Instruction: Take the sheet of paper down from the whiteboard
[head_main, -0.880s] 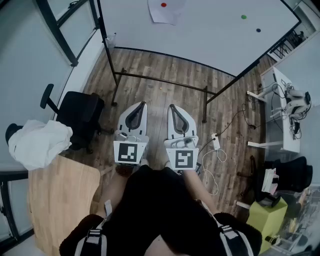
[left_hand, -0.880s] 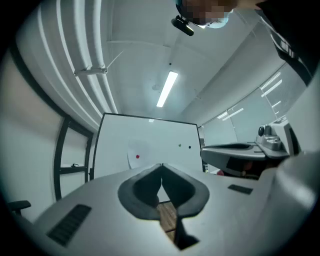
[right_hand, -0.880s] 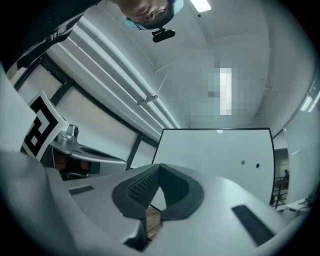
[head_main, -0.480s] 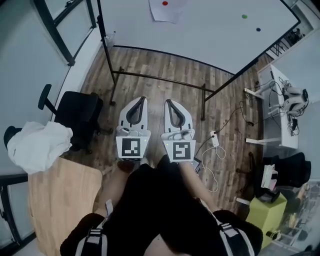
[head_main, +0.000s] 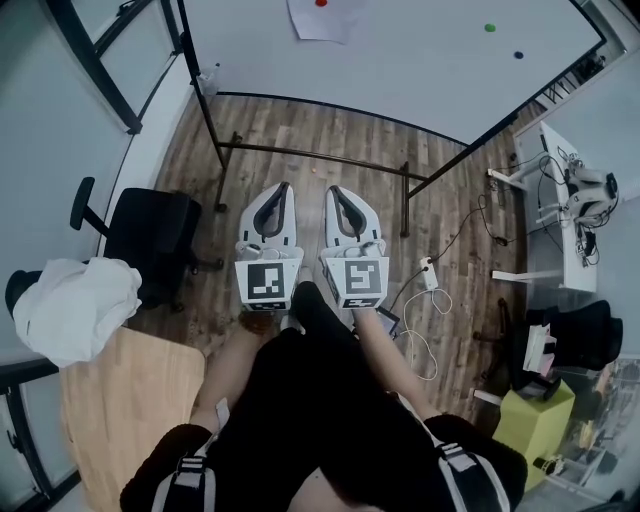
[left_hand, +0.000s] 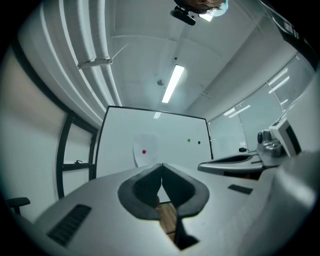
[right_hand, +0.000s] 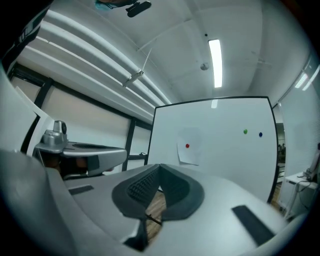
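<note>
Whiteboard (head_main: 420, 70) on a black stand fills the top of the head view. The sheet of paper (head_main: 326, 22) hangs on it, toward the left part of the board, with a red magnet (head_main: 321, 3) on its upper part. A green magnet (head_main: 489, 28) and a blue magnet (head_main: 518, 55) sit further to the right on the same board, well apart from the sheet.

The left gripper (head_main: 283, 187) and the right gripper (head_main: 331, 190) are held side by side, just beside each other, in front of the person and over the wooden floor (head_main: 330, 135). Both point toward the board and are well apart from it; neither one touches the sheet.

In the left gripper view the jaws are together, the tips meet, and nothing is between them. In the right gripper view the jaws are also closed on each other and empty. In both gripper views the sheet shows on the board, beyond the jaw tips and above them.

At the left of the head view there is a black office chair (head_main: 150, 240), a white cloth (head_main: 75, 308) and a wooden surface (head_main: 130, 400).
</note>
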